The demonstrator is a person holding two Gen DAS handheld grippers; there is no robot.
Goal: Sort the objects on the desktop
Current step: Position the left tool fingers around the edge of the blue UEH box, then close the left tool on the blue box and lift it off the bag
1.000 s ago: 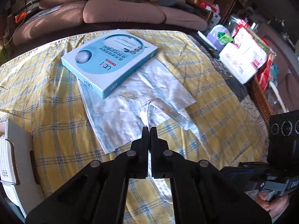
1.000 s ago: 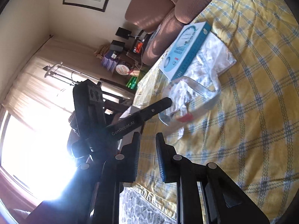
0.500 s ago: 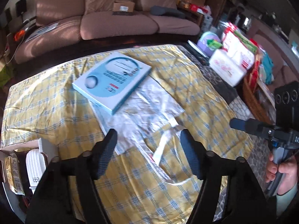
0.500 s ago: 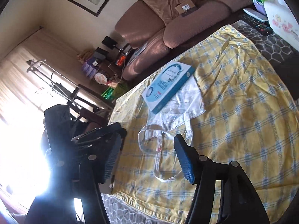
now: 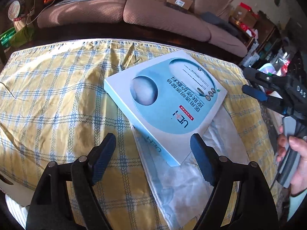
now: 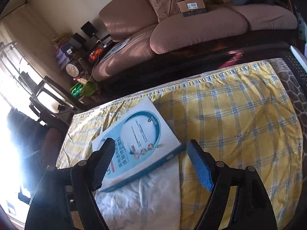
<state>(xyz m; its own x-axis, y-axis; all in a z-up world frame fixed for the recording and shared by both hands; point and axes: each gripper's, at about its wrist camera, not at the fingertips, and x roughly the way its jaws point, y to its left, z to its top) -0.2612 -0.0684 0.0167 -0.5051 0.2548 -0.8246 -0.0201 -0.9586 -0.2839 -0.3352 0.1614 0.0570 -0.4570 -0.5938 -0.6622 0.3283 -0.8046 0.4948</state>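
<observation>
The flat blue-and-white box (image 5: 165,103) is lying just ahead of both claws, resting partly on a white plastic bag (image 5: 184,176) that is spread over the yellow checked cloth (image 5: 57,103). The left gripper (image 5: 153,159) is being opened, its jaws standing wide with only the near corner of the box framed between them and nothing being pressed. The right gripper (image 6: 151,164) is likewise being opened, wide, with the box's near long edge lying in the gap beyond its tips; nothing is being held.

The step in hand is judged to be the lifting of the box off the bag. It is best done by the box being taken across its thin edge, not its broad face, with the fingers being slid low so that the bag is not being pinched along with it.

Beyond the left claw, to its left, a wide stretch of bare cloth is being left free for moving. To its right, the other tool and the hand (image 5: 295,163) holding it are crowding the space. Ahead of both claws the cloth's far hem is ending near the box, with a sofa (image 6: 201,28) beyond.
</observation>
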